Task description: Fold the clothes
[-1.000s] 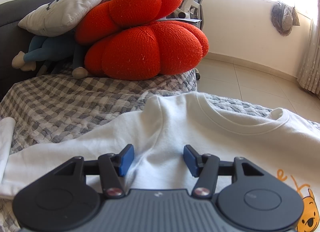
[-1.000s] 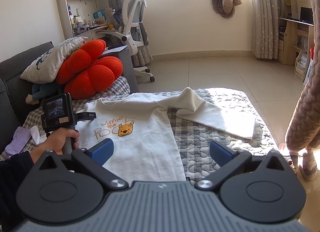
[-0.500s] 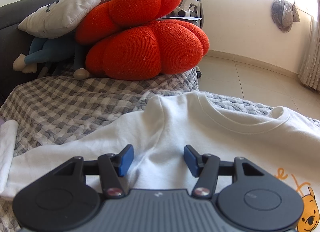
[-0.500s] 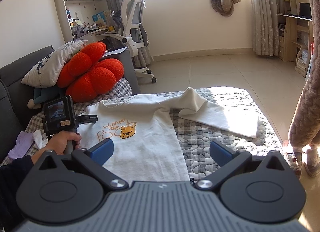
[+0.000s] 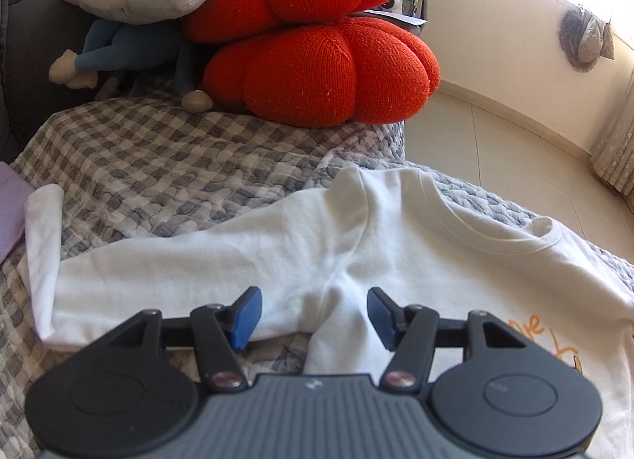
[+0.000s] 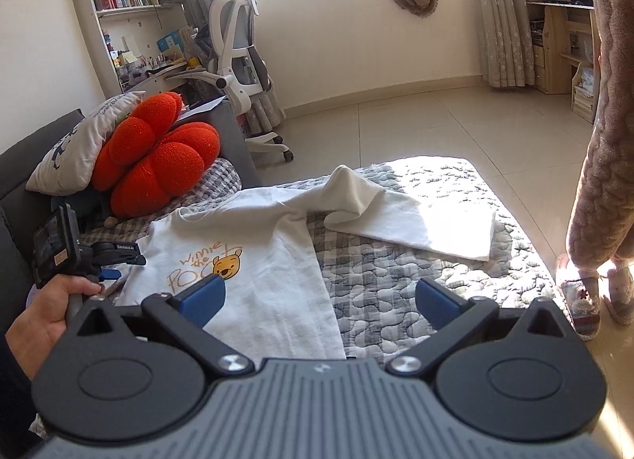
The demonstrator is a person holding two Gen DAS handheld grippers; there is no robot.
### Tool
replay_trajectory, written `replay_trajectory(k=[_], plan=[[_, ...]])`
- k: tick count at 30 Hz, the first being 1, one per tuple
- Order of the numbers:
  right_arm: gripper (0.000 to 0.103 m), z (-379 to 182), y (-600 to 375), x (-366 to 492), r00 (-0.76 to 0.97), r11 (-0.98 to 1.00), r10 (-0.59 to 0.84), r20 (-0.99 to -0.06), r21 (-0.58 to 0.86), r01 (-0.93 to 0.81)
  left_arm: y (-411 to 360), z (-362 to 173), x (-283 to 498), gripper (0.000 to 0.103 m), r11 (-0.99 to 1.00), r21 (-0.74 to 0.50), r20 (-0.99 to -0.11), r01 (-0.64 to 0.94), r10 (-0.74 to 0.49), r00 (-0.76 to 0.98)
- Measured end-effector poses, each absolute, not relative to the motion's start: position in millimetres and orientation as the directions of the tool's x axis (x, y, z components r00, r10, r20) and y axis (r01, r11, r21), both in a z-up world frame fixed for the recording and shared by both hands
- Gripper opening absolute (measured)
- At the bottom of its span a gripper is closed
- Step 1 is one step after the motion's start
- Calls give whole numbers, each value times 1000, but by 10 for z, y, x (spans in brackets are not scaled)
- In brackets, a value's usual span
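White cotton is what I'm working with: a long-sleeved sweatshirt [image 6: 237, 261] lies face up on the checked quilt [image 5: 166, 166] that covers the bed, collar to the far side and bear print toward my near right. Starting at the left, its left sleeve [image 5: 166, 261] stretches flat toward the cuff, close to a lilac cloth [image 5: 10, 217] at the bed's edge. If I drag that sleeve carelessly, I judge the cuff could catch the lilac cloth or slide off the quilt. My left gripper [image 5: 313, 314] hangs over the armpit seam with its jaws partly open; they have just been opening a little, and cloth lies below the gap, yet neither pad presses on it, so I hold nothing there. Closing from this spot risks pinching sleeve and body together, I think, which would bunch the fold instead of making it clean. Further right, my right gripper [image 6: 321, 300] floats above the hem with the jaws spread wide and empty, one pad over the shirt and the other over bare quilt. The right sleeve [image 6: 396, 217] lies rumpled and doubled far to the right in hard sunlight; left unsmoothed, it would probably fold crooked. A person in a fleecy robe [image 6: 606, 166] stands just beside the bed's right edge, close enough to be bumped if I swing wide
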State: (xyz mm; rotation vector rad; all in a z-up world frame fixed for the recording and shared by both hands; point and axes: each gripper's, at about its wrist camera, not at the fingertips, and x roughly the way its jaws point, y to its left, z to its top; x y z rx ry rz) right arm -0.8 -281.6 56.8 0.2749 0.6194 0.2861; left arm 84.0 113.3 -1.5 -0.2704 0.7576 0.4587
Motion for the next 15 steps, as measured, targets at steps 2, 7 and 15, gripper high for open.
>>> replay_trajectory(k=[2,7,15], plan=[[103,553,-2946,24,786,921,318,-530,369,-123,1097,24,815,61,876,-62,-701,-479,303,645],[103,477,-3180,65,785,889,290,-547,457,-10,903,91,841,62,905,-69,-691,-421,261,674],[103,278,-3452,247,774,828,277,-569,550,108,392,176,790,62,955,-174,-691,-241,56,720]])
